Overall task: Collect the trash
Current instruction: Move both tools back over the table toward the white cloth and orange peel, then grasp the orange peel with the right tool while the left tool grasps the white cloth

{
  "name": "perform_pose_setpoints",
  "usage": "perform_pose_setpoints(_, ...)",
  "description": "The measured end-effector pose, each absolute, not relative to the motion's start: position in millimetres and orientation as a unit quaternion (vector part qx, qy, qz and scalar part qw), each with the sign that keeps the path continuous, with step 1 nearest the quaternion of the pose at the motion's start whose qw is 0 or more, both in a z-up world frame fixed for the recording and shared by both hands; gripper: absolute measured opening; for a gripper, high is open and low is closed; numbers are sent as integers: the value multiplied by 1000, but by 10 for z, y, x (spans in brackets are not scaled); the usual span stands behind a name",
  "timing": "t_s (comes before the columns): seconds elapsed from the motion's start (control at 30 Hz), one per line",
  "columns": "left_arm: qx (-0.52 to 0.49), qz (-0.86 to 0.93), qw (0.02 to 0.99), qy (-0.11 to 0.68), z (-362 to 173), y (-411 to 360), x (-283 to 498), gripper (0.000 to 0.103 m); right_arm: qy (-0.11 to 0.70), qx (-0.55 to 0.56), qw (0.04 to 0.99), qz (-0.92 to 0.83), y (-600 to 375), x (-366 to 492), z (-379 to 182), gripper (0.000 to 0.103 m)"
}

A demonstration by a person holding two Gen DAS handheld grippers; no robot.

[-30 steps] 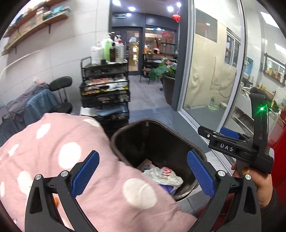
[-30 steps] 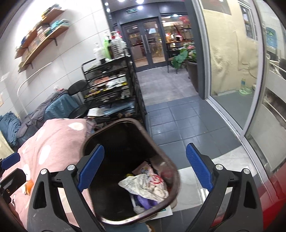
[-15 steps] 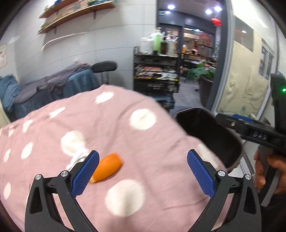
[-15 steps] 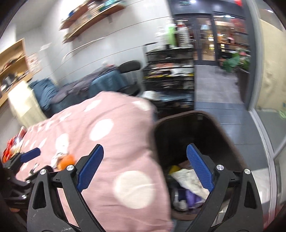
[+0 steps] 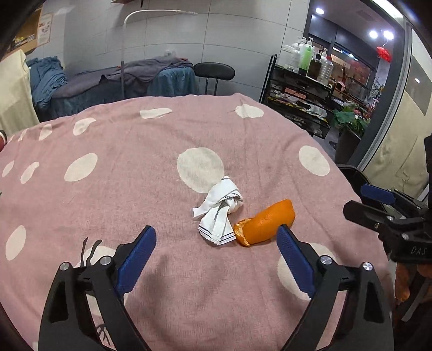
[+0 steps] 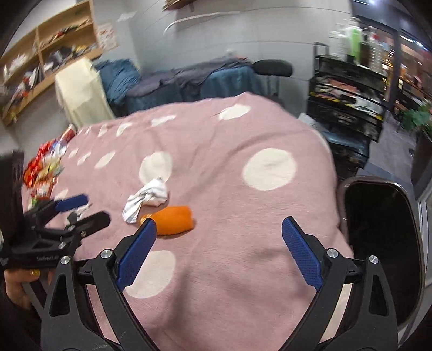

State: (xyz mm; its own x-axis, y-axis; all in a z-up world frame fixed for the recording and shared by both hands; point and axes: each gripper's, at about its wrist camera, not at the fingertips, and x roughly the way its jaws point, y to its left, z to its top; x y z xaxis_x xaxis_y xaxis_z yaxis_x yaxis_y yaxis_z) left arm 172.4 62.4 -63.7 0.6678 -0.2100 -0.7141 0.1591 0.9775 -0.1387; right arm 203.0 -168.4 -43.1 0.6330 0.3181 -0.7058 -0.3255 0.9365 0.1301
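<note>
A beauty or massage salon: blue-draped treatment beds (image 5: 113, 81) at the far wall, black wire trolley (image 5: 299, 89) holding pump bottles (image 5: 306, 58), far right.

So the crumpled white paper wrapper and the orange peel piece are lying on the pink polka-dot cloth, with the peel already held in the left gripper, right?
Not held. The left wrist view shows the orange peel piece lying on the pink polka-dot cloth beside the crumpled white paper wrapper, ahead of the open left gripper.

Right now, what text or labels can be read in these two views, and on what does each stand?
"DAS": on the black body of the right gripper, left wrist view.
White lettering on the left gripper: too blurred to read.
Wall poster: too small.
Snack wrappers: print blurred.
</note>
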Motion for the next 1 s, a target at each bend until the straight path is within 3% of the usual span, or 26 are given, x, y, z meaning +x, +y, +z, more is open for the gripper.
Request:
perform_pose_setpoints(0.3,40,-147,874,462,-915,402,2319,67,429,-78,875,210,-1370,2279,-596,88)
perform_pose_setpoints(0.4,56,-152,861,483,-1002,331,2472,47,432,-71,874,210,-1398,2313,-606,88)
perform_pose_setpoints(0.43,56,-151,858,487,-1018,325,2496,34,434,-70,872,214,-1381,2332,-617,88)
perform_pose_setpoints(0.8,-21,-86,920,382,-613,854,2094,31,440,-217,819,296,-804,2437,-755,87)
perform_pose_setpoints(0.87,-33,-75,927,367,-566,941,2010,31,442,-257,806,300,-648,2467,-849,82)
perform_pose_setpoints(1.0,-47,-42,936,346,-519,1006,1909,31,473,-272,778,310,-551,2553,-1017,54)
